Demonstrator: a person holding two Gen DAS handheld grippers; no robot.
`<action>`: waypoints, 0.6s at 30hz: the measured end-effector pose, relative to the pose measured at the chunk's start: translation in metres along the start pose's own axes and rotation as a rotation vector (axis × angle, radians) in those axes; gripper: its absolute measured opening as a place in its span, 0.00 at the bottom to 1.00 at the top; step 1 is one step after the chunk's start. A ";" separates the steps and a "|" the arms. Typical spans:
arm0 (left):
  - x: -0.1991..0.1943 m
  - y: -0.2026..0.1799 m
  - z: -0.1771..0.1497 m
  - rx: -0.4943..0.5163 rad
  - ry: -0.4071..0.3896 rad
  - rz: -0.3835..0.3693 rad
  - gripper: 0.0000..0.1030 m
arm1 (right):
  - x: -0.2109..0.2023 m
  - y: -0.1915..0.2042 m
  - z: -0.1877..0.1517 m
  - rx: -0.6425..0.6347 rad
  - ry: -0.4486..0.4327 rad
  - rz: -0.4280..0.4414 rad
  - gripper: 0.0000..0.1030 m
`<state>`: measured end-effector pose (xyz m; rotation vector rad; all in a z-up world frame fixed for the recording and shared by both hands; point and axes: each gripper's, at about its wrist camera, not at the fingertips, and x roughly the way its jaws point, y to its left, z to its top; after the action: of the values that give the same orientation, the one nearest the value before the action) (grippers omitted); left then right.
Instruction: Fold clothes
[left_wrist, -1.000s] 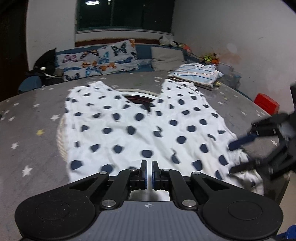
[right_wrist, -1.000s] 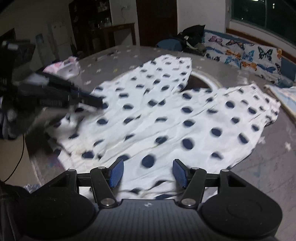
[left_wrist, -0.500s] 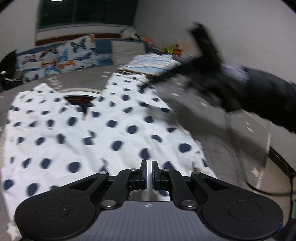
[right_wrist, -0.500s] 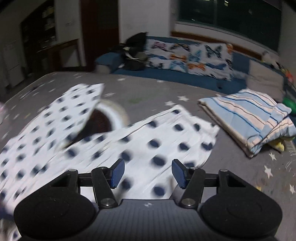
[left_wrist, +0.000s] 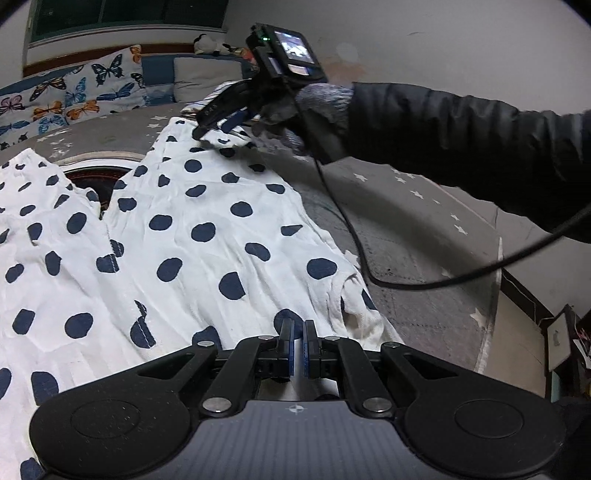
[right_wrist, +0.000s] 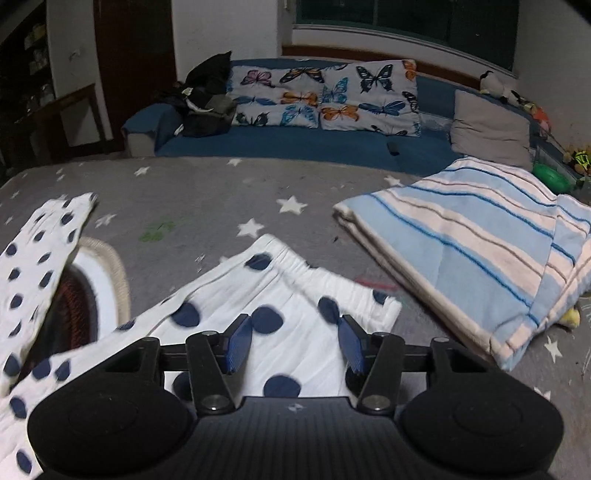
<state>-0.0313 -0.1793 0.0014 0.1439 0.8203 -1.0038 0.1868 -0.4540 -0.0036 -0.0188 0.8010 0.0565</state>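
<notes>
Left gripper (left_wrist: 296, 345): black linkage, blue pads; fingers together with only a slit between, set at the near hem of the trousers (left_wrist: 192, 236). Whether cloth is caught in the slit cannot be told.

Right gripper (right_wrist: 295, 341): same build; blue pads (right_wrist: 239, 341) spread wide apart, hovering low over the cuff (right_wrist: 314, 273) of one trouser leg, nothing between them. In the left view it appears ahead and slightly right (left_wrist: 218, 118), tips at that leg's far end, held by a gloved hand (left_wrist: 295, 110) in a dark sleeve (left_wrist: 461, 136); a black cable (left_wrist: 351, 229) trails from it across the surface.

Trousers: thin white woven cloth, navy polka dots, creased. Laid flat; long axis runs away from the left gripper, the two legs diverging in a V. The leg under the right gripper ends in a gathered elastic cuff pointing ahead; the other leg (right_wrist: 33, 269) lies to its left.

Cover (right_wrist: 207, 199): grey, printed with white stars, beneath the trousers; whether it covers a bed or a bench cannot be told.

Blanket (right_wrist: 480, 258): folded, blue and white stripes, right of the right gripper, near the cuff but apart.

Sofa (right_wrist: 295, 147): blue, far ahead, with butterfly cushions (right_wrist: 321, 96).
</notes>
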 end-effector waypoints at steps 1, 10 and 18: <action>0.000 0.000 -0.001 0.002 0.000 -0.003 0.05 | 0.000 0.001 0.002 -0.006 -0.001 0.001 0.51; 0.000 0.000 -0.005 -0.004 -0.001 -0.027 0.05 | 0.004 0.012 0.016 -0.055 -0.013 0.015 0.51; 0.002 -0.006 -0.003 -0.013 -0.005 -0.034 0.05 | 0.021 0.022 0.024 -0.092 -0.006 -0.005 0.53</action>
<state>-0.0370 -0.1826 -0.0007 0.1163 0.8270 -1.0301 0.2176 -0.4307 -0.0023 -0.1073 0.7920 0.0880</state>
